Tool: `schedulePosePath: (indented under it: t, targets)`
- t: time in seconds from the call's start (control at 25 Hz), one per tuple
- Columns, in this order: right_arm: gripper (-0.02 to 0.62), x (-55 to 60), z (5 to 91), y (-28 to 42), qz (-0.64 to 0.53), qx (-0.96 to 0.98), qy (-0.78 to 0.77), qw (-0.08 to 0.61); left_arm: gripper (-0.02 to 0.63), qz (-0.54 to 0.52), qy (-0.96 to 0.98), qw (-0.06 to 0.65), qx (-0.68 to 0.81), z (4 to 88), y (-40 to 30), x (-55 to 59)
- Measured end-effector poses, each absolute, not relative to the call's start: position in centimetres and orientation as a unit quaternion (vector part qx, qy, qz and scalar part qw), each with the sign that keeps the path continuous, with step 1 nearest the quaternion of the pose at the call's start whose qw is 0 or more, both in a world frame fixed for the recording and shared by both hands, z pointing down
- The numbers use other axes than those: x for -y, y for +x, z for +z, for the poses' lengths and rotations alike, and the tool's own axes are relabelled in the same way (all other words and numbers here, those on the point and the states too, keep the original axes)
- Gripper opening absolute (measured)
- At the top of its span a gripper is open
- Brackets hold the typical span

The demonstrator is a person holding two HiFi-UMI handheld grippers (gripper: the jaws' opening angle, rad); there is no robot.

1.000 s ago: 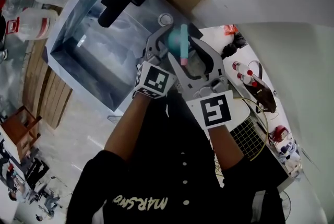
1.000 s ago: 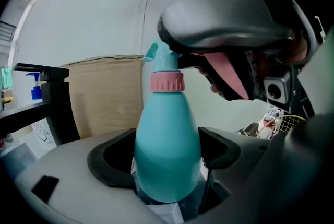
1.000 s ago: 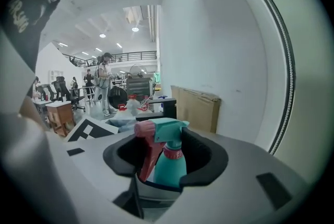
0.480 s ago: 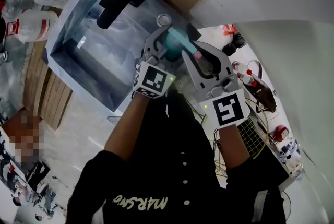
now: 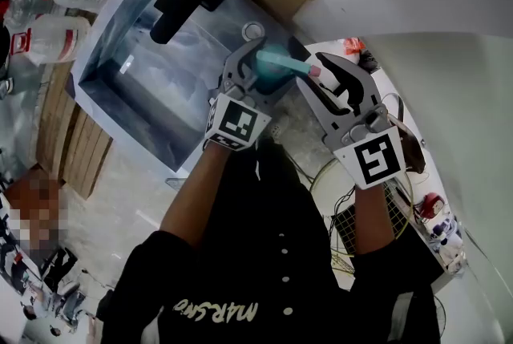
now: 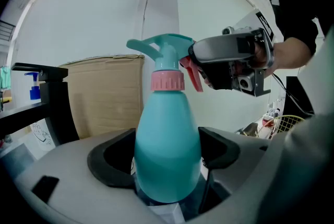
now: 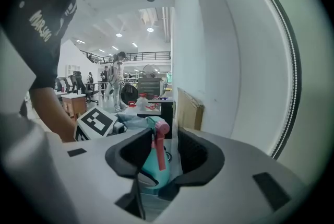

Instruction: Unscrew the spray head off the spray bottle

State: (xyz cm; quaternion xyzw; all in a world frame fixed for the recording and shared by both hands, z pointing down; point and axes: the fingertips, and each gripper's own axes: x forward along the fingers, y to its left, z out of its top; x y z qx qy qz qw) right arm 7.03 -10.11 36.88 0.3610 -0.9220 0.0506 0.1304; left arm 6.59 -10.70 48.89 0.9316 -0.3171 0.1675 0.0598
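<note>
Head view: right claw (image 5: 315, 71), jaws just opening, loosens off the spray head (image 5: 280, 60), likely to regrip; left claw (image 6: 167, 165) clamps the spray bottle (image 6: 168, 129).

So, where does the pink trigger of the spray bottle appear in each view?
Head view: pink trigger, upper middle, slightly right.
Left gripper view: trigger, upper middle, right of the pink collar.
Right gripper view: trigger, lower middle, between the right gripper's jaws, which have just been opening and do not press it.
Shared landmark: the teal bottle, joined to the trigger in all three.
</note>
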Motion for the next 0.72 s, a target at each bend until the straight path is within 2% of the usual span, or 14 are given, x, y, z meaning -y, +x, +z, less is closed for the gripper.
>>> schedulePosePath:
  t: [0.16, 0.44, 0.56, 0.72]
  targets:
    - [0.158, 10.4, 36.9, 7.6, 0.05, 0.916, 0.376, 0.129, 0.385, 0.168, 0.932, 0.06, 0.316, 48.9, 6.5, 10.7]
    - [0.025, 10.9, 37.1, 8.3, 0.063, 0.899, 0.416, 0.12, 0.385, 0.168, 0.932, 0.059, 0.316, 48.9, 6.5, 10.7]
    - [0.021, 10.4, 37.4, 8.5, 0.058, 0.895, 0.423, 0.13, 0.385, 0.168, 0.932, 0.06, 0.317, 48.9, 6.5, 10.7]
    - [0.023, 9.6, 36.3, 7.6, 0.077, 0.888, 0.442, 0.096, 0.385, 0.167, 0.931, 0.06, 0.319, 48.9, 6.5, 10.8]
